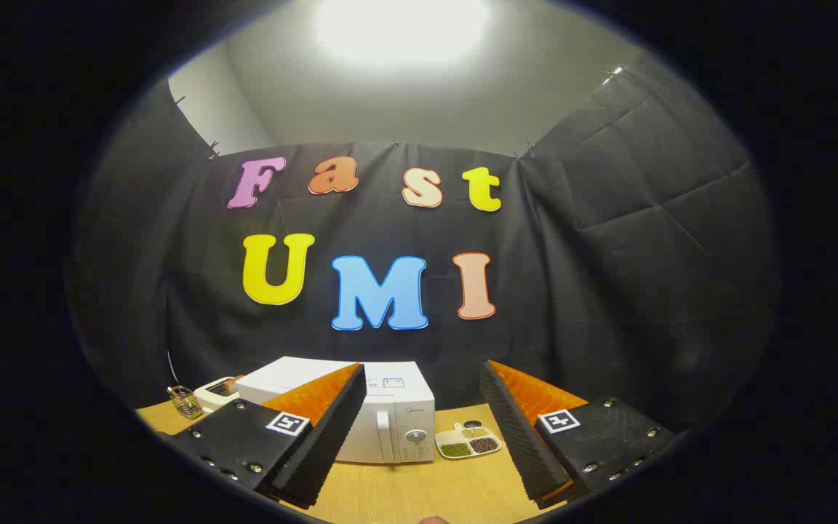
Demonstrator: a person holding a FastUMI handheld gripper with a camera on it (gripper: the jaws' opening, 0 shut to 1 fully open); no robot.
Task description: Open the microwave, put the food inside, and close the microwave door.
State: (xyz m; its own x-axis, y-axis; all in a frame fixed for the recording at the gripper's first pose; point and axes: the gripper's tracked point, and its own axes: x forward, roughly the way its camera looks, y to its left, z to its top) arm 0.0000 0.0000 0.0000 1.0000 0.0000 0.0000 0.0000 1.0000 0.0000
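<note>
A white microwave (390, 418) stands on the wooden table (419, 491), beyond my fingers, with its door shut and a round knob on its right panel. Just to its right lies a small white divided plate of food (468, 442) holding green, brown and pale portions. My gripper (423, 429) is held well back from both and above the table, open, with nothing between its fingers. The left finger (317, 444) overlaps the microwave's left part in the view; the right finger (528, 444) sits just right of the plate.
A pale toaster-like appliance (217, 393) and a small wire basket (185, 402) stand left of the microwave near the back wall. Black cloth closes the booth behind and to the right. Bare wood lies in front of the microwave.
</note>
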